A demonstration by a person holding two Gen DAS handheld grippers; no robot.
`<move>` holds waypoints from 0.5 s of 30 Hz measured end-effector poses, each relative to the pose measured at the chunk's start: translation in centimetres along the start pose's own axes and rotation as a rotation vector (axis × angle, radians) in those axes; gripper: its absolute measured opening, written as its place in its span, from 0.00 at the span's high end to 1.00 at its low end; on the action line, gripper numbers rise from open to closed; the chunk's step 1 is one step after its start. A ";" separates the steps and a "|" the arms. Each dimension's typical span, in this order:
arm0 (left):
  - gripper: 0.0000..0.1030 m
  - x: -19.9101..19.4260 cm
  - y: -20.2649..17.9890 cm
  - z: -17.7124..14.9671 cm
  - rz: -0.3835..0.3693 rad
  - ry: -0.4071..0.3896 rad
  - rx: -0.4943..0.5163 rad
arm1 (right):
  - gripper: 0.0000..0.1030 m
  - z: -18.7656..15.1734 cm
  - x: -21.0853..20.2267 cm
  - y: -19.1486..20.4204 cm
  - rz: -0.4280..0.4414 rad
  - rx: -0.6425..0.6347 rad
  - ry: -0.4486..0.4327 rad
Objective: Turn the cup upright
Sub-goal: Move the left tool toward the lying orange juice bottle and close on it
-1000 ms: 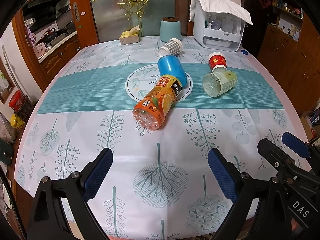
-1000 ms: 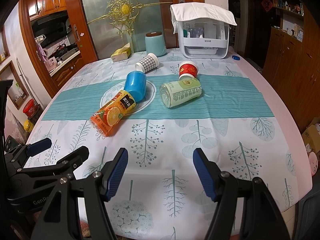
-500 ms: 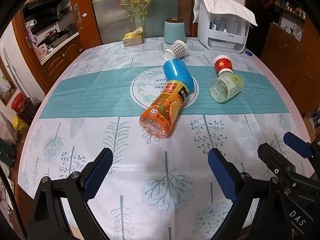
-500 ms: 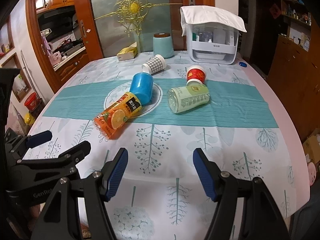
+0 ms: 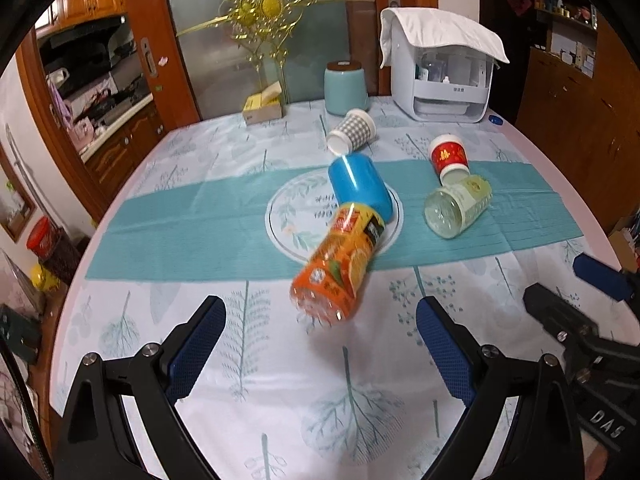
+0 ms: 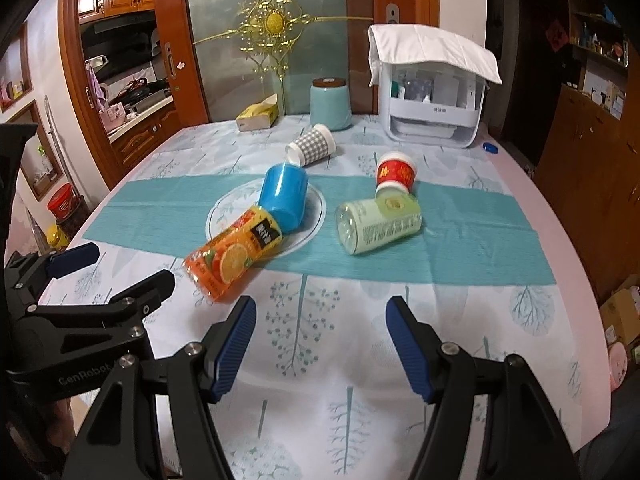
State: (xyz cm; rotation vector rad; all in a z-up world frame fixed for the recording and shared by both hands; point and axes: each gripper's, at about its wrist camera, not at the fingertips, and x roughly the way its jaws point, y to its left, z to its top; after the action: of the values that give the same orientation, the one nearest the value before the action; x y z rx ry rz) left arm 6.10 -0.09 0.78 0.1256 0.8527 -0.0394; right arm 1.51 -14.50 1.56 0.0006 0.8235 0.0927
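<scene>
**Approach step: both claws spread, no cup gripped**

Left wrist view: left claw (image 5: 320,340) is released, jaws wide apart, over the patterned worktop (image 5: 160,360). The blue plastic cup (image 5: 360,190) lies on its side mid-worktop, touching the toppled orange juice bottle (image 5: 340,264). A grey checked paper cup (image 5: 352,135) lies beyond; a red paper cup (image 5: 448,156) leans on a pale green bottle (image 5: 456,210).

Right wrist view: right claw (image 6: 320,344) is also released and empty, well short of the blue plastic cup (image 6: 283,196). Which cup is meant I cannot tell. Judgement: next move calls for advancing one claw to a cup's wall, clear of the bottle.
</scene>
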 end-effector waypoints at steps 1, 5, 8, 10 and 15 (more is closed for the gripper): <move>0.08 0.1 0.0 0.2 0.002 -0.004 0.004 | 0.34 0.3 0.0 -0.1 -0.001 -0.001 -0.005; 0.08 0.9 0.3 1.1 -0.004 -0.015 0.018 | 0.34 1.5 -0.2 -0.5 -0.007 -0.001 -0.024; 0.08 1.6 0.2 1.7 -0.034 -0.020 0.035 | 0.34 2.2 0.1 -0.6 -0.016 -0.006 -0.037; 0.08 2.3 0.2 2.0 -0.039 -0.017 0.041 | 0.34 2.5 0.6 -0.6 -0.009 0.000 -0.030; 0.08 5.3 -0.3 2.9 -0.031 0.011 0.120 | 0.34 2.9 2.5 -1.0 -0.008 0.019 0.005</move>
State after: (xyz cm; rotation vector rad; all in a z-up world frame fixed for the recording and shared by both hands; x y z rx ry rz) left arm 11.69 -0.62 -1.34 0.2253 0.8636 -0.1196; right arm 5.45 -15.21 1.67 0.0151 0.8294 0.0776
